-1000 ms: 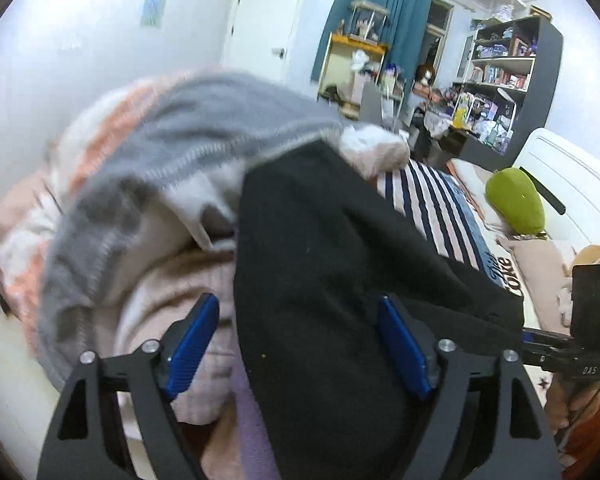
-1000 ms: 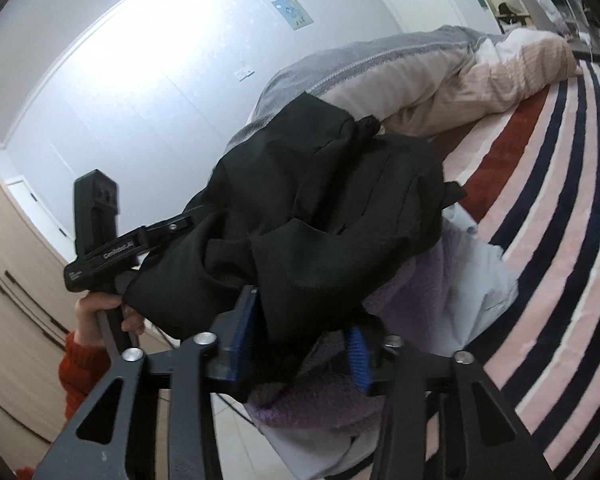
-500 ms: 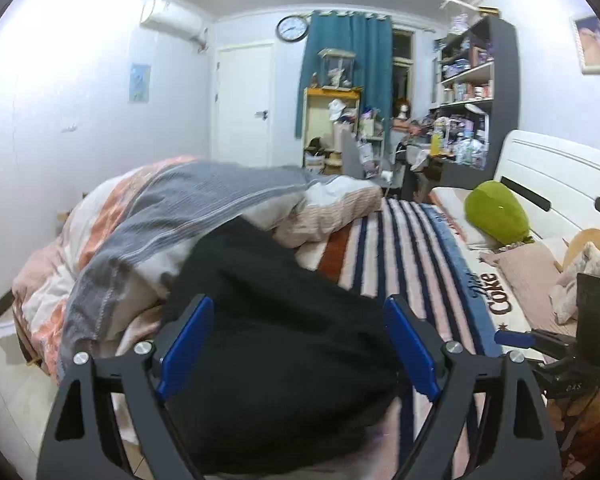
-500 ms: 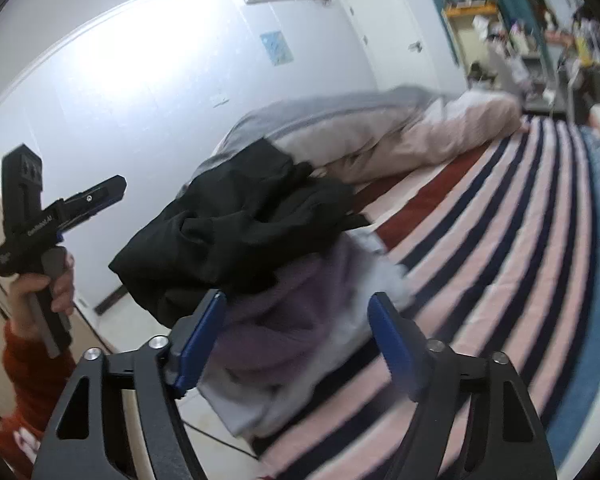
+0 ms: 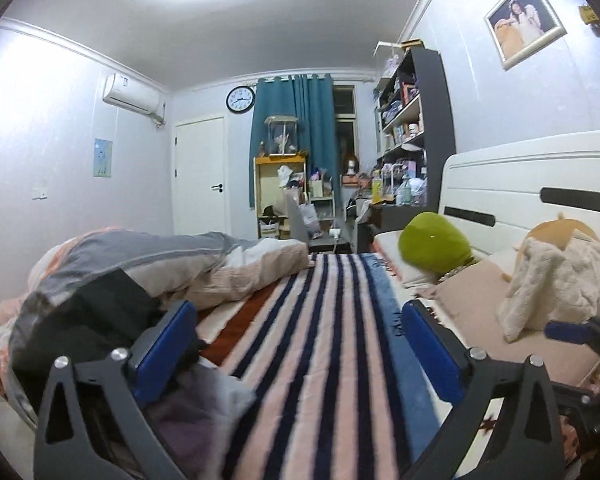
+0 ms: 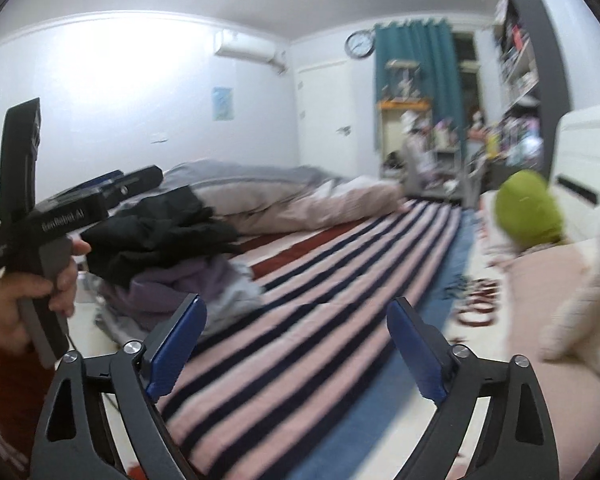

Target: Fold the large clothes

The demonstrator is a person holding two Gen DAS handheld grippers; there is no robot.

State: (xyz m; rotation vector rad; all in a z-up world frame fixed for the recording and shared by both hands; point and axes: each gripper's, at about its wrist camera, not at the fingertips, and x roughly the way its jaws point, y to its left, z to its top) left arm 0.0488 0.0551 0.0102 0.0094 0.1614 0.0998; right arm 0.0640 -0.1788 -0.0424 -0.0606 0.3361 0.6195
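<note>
A crumpled black garment [image 6: 156, 236] lies on a pile of lilac and grey clothes [image 6: 196, 284] at the left edge of the striped bed [image 6: 320, 312]. In the left wrist view the black garment [image 5: 96, 320] sits just left of the left finger. My left gripper [image 5: 296, 344] is open and empty above the striped cover [image 5: 320, 340]; its body also shows in the right wrist view [image 6: 60, 216], held up beside the pile. My right gripper [image 6: 296, 344] is open and empty, over the bed to the right of the pile.
A rolled grey and pink duvet [image 5: 180, 264] lies along the bed's far left. A green cushion [image 5: 434, 246], a beige pillow [image 5: 488, 312] and a plush toy [image 5: 560, 284] sit by the white headboard [image 5: 532, 184]. Shelves and clutter stand at the far wall.
Both grippers let go of the black garment, which dropped onto the clothes pile. Both opened wide and pulled back and swung right, toward the striped bed.
</note>
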